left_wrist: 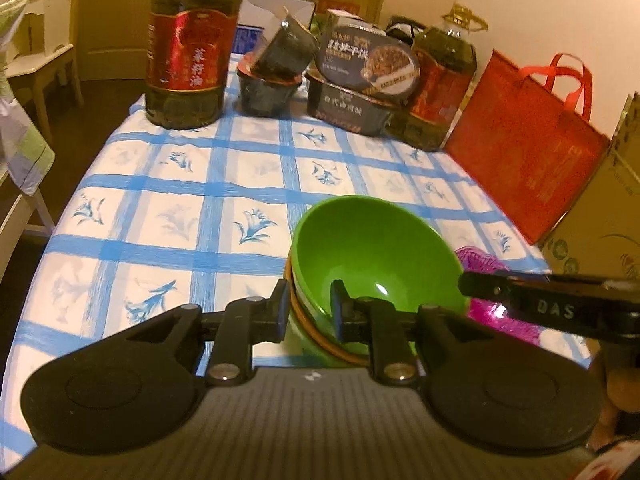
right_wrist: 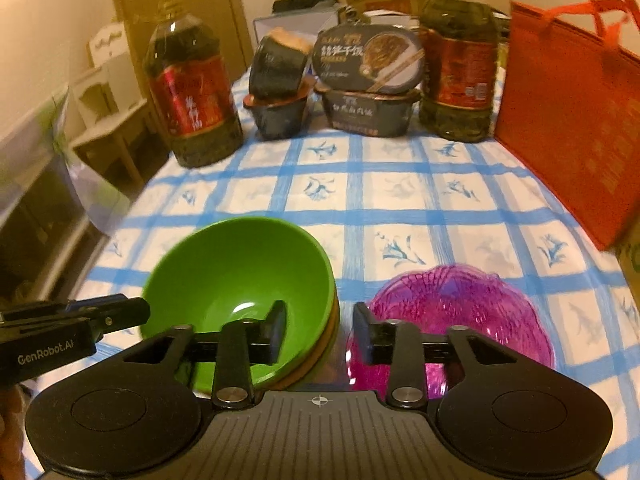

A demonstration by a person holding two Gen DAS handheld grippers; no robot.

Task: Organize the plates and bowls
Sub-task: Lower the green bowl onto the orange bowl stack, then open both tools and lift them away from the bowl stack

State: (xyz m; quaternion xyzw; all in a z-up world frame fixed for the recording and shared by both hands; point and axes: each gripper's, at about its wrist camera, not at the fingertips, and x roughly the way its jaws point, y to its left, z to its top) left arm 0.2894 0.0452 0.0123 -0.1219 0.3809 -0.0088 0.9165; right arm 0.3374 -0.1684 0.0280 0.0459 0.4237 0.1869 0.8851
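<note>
A green bowl point(left_wrist: 372, 248) sits on top of a stack of bowls, with an orange bowl point(left_wrist: 316, 336) under it, on the checked tablecloth. My left gripper point(left_wrist: 310, 304) straddles the near left rim of the stack, one finger outside and one inside, jaws apart. In the right wrist view the green bowl point(right_wrist: 236, 276) is at lower left and a purple transparent plate point(right_wrist: 472, 308) lies right of it. My right gripper point(right_wrist: 320, 332) is open, its left finger inside the bowl's right rim, its right finger over the plate's left edge.
Two large oil bottles point(right_wrist: 192, 96) point(right_wrist: 460, 60) and stacked dark food containers point(right_wrist: 368, 84) stand at the table's far end. A red bag point(right_wrist: 568, 120) leans along the right side. A cardboard box point(left_wrist: 608, 208) is at the right edge. A chair point(left_wrist: 44, 40) stands left.
</note>
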